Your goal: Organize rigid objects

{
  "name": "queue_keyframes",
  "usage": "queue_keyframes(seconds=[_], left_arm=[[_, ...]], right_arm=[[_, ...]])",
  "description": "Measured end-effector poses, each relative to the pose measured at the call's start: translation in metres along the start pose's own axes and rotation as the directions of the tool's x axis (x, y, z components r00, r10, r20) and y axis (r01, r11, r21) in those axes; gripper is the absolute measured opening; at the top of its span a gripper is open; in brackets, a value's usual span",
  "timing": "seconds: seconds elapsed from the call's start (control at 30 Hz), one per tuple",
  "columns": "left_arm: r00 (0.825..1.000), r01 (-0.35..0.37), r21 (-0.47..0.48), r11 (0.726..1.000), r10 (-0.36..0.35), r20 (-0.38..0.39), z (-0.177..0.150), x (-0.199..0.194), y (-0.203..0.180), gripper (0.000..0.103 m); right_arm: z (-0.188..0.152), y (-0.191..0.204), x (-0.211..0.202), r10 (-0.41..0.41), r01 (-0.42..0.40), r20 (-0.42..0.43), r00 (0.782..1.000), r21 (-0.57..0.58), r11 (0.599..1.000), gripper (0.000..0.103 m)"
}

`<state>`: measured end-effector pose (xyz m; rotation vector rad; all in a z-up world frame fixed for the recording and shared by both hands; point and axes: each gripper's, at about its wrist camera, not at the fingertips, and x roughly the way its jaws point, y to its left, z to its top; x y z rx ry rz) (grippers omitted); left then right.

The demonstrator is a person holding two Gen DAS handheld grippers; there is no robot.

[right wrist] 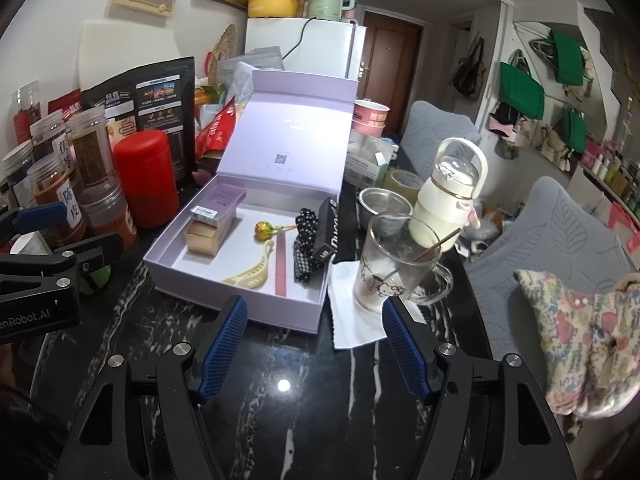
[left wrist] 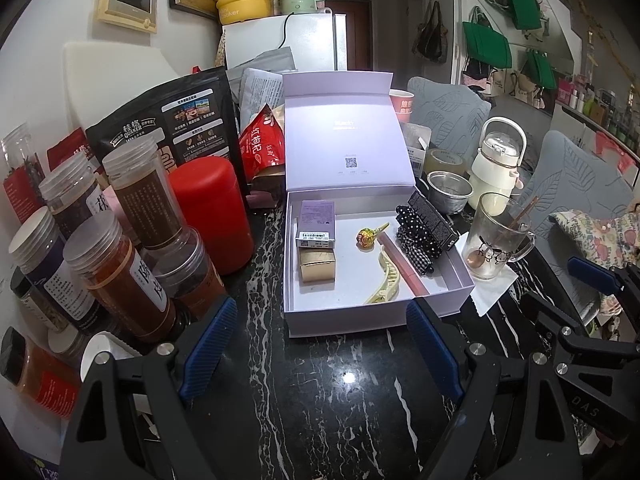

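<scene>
- Left gripper [left wrist: 320,336]: fingers spread wide, holding nothing, above the black marble table [left wrist: 340,400].
- Right gripper [right wrist: 312,340]: fingers spread wide, holding nothing.
- Lavender box [left wrist: 344,320]: lid raised, just beyond both grippers; contains gold carton [left wrist: 317,266], lollipop [left wrist: 365,237], hair clip [left wrist: 386,284].
- Glass mug [right wrist: 390,264]: right of box, on a white napkin [right wrist: 352,320].

Jars [left wrist: 120,248] left, mug [left wrist: 496,236] right flank the box [left wrist: 344,320].
</scene>
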<state>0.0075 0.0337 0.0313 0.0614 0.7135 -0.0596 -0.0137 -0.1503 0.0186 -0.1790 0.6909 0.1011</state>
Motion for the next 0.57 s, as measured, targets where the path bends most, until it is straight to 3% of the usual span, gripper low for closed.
queue_keyframes(seconds=[0.57], left_arm=[[1.000,0.005,0.005,1.000,-0.005,0.002,-0.0029,-0.0033,-0.0017,0.088]], right_arm=[[-0.0013,-0.0024,-0.0033,0.000,0.000,0.000,1.000,0.008,1.000,0.071]])
